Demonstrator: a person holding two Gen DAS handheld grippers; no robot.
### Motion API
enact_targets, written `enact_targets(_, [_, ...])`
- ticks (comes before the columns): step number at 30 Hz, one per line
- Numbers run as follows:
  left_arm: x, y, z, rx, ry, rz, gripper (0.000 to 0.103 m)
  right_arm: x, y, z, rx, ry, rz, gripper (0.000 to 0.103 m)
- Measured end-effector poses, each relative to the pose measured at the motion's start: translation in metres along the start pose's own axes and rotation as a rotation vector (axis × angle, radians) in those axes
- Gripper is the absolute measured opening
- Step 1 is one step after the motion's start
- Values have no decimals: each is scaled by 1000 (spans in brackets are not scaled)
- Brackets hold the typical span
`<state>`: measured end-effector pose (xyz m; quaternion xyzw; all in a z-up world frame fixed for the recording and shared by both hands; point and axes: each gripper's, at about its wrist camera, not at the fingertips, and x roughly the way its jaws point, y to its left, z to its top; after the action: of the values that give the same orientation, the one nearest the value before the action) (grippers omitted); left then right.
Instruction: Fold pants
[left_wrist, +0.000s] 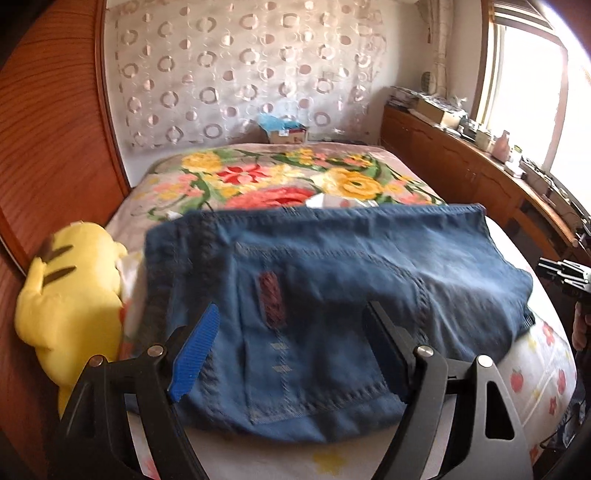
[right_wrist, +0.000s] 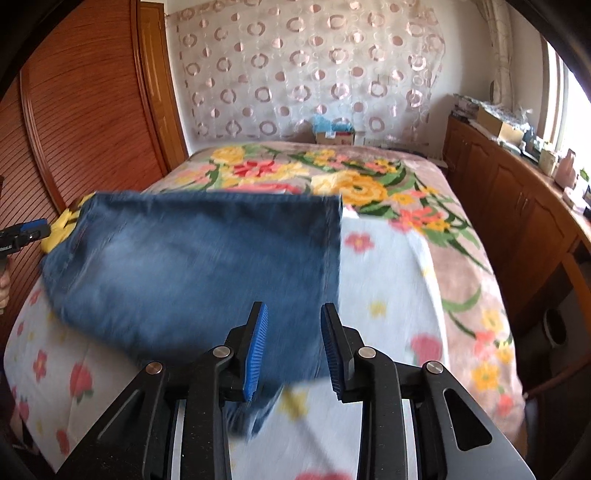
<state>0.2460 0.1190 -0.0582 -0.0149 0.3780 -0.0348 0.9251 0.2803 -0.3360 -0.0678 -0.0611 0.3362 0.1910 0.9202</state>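
Folded blue jeans (left_wrist: 332, 295) lie on the bed, back pocket up; they also show in the right wrist view (right_wrist: 199, 266). My left gripper (left_wrist: 291, 321) is open wide, its fingers spread just above the near waistband part, holding nothing. My right gripper (right_wrist: 293, 317) is open, jaws apart over the near right edge of the jeans, empty. The right gripper also shows at the right edge of the left wrist view (left_wrist: 561, 273), and the left gripper at the left edge of the right wrist view (right_wrist: 26, 232).
A yellow plush toy (left_wrist: 70, 291) lies left of the jeans against the wooden wardrobe (left_wrist: 48, 147). A floral blanket (left_wrist: 280, 177) covers the far bed; a light flowered sheet (right_wrist: 388, 280) the near part. A wooden cabinet (right_wrist: 517, 206) with clutter runs along the right.
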Motion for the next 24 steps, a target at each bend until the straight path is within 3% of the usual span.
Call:
enact_targets(8, [-8, -15, -37, -5, 10, -16, 80, 1, 12, -37, 26, 82, 35, 31])
enact_targets(18, [-13, -37, -80, 16, 25, -15, 80, 15, 22, -44, 6, 94, 26, 31])
enact_targets(19, [-14, -37, -81, 18, 27, -16, 80, 15, 26, -45, -6, 92, 20, 26])
enact_targets(20, [-14, -38, -82, 18, 28, -18, 80, 15, 30, -47, -18, 89, 16, 12])
enact_targets(24, [-22, -41, -85, 13, 14, -18, 80, 6, 26, -46, -22, 52, 26, 6])
